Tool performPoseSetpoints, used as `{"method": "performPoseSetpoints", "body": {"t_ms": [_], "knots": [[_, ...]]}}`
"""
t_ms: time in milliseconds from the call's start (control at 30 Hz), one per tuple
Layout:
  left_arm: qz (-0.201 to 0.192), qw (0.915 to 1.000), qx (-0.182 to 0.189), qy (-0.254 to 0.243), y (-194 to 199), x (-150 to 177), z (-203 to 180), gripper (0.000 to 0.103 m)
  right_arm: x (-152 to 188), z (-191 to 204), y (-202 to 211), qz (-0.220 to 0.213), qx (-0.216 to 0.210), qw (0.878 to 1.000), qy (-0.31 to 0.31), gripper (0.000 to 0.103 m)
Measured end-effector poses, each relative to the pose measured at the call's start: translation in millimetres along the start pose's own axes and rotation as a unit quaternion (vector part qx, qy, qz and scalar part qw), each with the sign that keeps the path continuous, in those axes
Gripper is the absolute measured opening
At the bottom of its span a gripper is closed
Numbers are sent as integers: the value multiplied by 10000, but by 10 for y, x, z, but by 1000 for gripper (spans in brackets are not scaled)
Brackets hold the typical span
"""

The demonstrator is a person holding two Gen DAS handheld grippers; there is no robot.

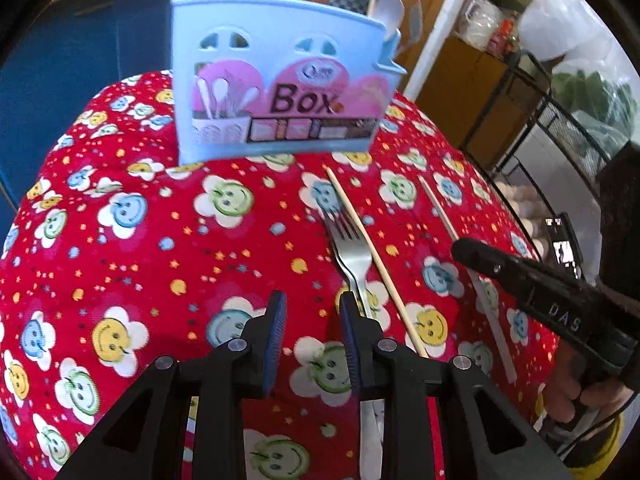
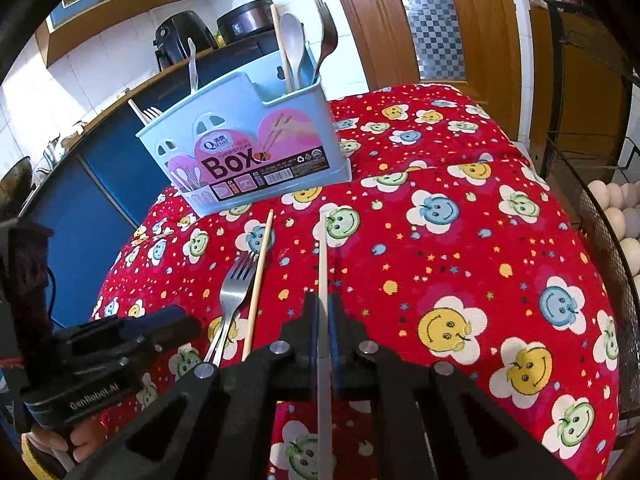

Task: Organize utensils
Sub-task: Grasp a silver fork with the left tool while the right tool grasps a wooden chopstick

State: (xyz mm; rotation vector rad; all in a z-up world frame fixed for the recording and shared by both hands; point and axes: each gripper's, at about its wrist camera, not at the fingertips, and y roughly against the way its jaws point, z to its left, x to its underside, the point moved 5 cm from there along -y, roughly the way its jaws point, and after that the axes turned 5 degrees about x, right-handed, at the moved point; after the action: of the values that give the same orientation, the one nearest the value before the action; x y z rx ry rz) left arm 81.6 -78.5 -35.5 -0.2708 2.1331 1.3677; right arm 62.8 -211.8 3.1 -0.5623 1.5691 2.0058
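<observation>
right hand-held gripper (image 2: 323, 320): I've got it clamped on the pale chopstick (image 2: 322, 264), long axis pointing far toward the box (image 2: 248, 148)
left hand-held gripper (image 1: 312, 320): fingers apart, fork (image 1: 352, 256) just right of it

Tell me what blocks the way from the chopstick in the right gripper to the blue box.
Nothing visible does. The right gripper is shut on the white chopstick, and only bare red cloth lies between its tip and the blue box. The fork and wooden chopstick lie off left.
</observation>
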Motion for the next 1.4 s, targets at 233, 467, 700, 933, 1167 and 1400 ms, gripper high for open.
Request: {"method": "performPoseSetpoints", "body": {"t_ms": [233, 467, 700, 933, 1167, 1400], "knots": [[146, 9999, 43, -19, -69, 32, -44, 28, 16, -48, 28, -43, -53, 10000, -48, 6], [197, 9996, 23, -186, -127, 45, -146, 38, 25, -89, 40, -66, -76, 9999, -102, 6], [97, 9991, -232, -354, -201, -19, -150, 38, 52, -106, 31, -48, -113, 9998, -139, 6], [113, 9957, -553, -732, -358, -106, -223, 40, 59, -132, 27, -46, -141, 9997, -195, 6], [88, 9959, -475, -759, -455, -251, -236, 38, 80, -135, 12, -15, -168, 9997, -204, 6], [94, 9987, -19, -508, -522, -362, -228, 30, 104, -153, -39, 31, -214, 9995, -219, 6]]}}
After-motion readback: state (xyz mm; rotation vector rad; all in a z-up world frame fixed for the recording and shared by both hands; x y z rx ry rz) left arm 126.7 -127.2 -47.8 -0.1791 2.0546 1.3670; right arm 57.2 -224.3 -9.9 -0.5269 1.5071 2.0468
